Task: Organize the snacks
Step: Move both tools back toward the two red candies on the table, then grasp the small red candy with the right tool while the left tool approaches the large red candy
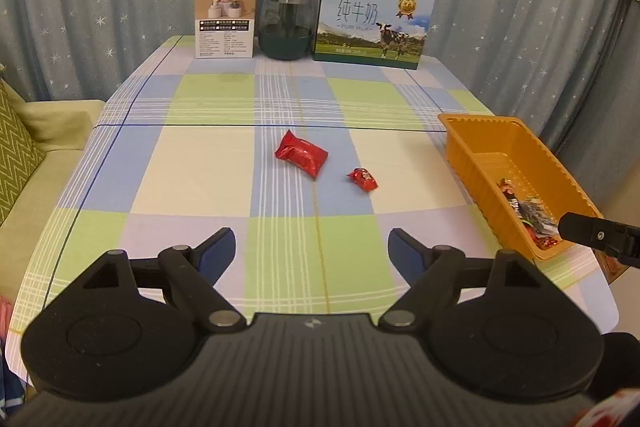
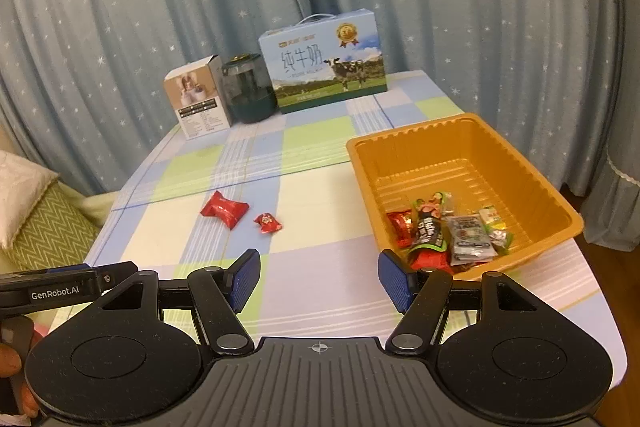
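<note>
Two red wrapped snacks lie on the checked tablecloth: a larger one (image 1: pixel 301 158) (image 2: pixel 223 208) and a smaller one (image 1: pixel 363 179) (image 2: pixel 267 223) to its right. An orange tray (image 1: pixel 468 147) (image 2: pixel 404 167) at the table's right side holds several snack packets (image 2: pixel 452 231). My left gripper (image 1: pixel 312 247) is open and empty, above the table's near edge, short of the red snacks. My right gripper (image 2: pixel 318 277) is open and empty, just left of the tray's near corner. Part of the right gripper shows in the left wrist view (image 1: pixel 600 237).
At the table's far edge stand a white product box (image 1: pixel 225 17), a dark green glass jar (image 1: pixel 285 23) and a blue milk carton (image 1: pixel 372 21). Star-patterned curtains hang behind. A sofa with a zigzag cushion (image 1: pixel 16 151) is left of the table.
</note>
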{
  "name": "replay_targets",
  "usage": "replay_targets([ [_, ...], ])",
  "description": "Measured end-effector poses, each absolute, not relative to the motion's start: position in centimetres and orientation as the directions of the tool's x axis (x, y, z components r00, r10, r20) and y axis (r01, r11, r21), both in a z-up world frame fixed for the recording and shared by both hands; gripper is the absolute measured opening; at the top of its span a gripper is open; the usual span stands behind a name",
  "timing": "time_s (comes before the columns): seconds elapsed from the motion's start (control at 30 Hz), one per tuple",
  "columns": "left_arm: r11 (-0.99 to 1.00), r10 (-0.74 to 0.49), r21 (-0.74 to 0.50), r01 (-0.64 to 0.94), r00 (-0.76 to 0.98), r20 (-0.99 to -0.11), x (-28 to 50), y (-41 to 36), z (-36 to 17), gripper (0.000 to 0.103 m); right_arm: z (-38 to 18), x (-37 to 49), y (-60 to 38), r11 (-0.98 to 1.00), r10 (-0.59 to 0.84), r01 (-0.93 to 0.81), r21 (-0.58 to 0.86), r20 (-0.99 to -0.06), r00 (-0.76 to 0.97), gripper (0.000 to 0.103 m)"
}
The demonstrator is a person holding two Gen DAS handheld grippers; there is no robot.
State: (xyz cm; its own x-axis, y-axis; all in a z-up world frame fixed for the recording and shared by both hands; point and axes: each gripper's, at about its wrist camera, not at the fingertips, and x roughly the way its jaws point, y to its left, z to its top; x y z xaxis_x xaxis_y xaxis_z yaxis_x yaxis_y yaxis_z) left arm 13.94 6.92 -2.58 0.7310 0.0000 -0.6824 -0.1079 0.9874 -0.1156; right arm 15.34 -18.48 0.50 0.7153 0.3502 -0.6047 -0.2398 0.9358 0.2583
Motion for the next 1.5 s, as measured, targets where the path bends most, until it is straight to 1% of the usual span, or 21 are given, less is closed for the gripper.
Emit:
replay_targets([
  [0.43,0.984,0.021,-0.113,-0.136,0.725,-0.688,17.5,9.9,-3.9,0.083,-1.9,19.8,-13.4,0.907,0.414,-0.365,0.211,-0.609,0.676,0.065],
  [0.87,0.987,0.000,-0.115,-0.108,0.730,-0.683,24.0,11.3,-7.0,0.084,-6.9,26.8,-9.7,0.888,0.434,-0.425,0.177,-0.631,0.643,0.064],
  [0.9,0.988,-0.003,-0.116,-0.105,0.729,-0.684,24.5,11.4,-7.3,0.084,-7.5,27.4,-9.4,0.885,0.436,-0.432,0.173,-0.634,0.639,0.063],
  [0.97,0.989,-0.005,-0.110,-0.096,0.728,-0.686,25.2,11.5,-8.0,0.084,-8.4,28.3,-8.8,0.877,0.442,-0.453,0.162,-0.644,0.625,0.055],
  [1.23,0.996,0.014,-0.054,-0.071,0.720,-0.694,27.5,12.1,-10.8,0.084,-11.2,31.5,-7.0,0.858,0.449,-0.496,0.135,-0.667,0.594,0.050],
  [1.5,0.992,-0.008,-0.095,-0.083,0.712,-0.702,28.5,12.8,-12.1,0.084,-13.1,33.7,-5.4,0.836,0.455,-0.539,0.105,-0.682,0.572,0.041],
])
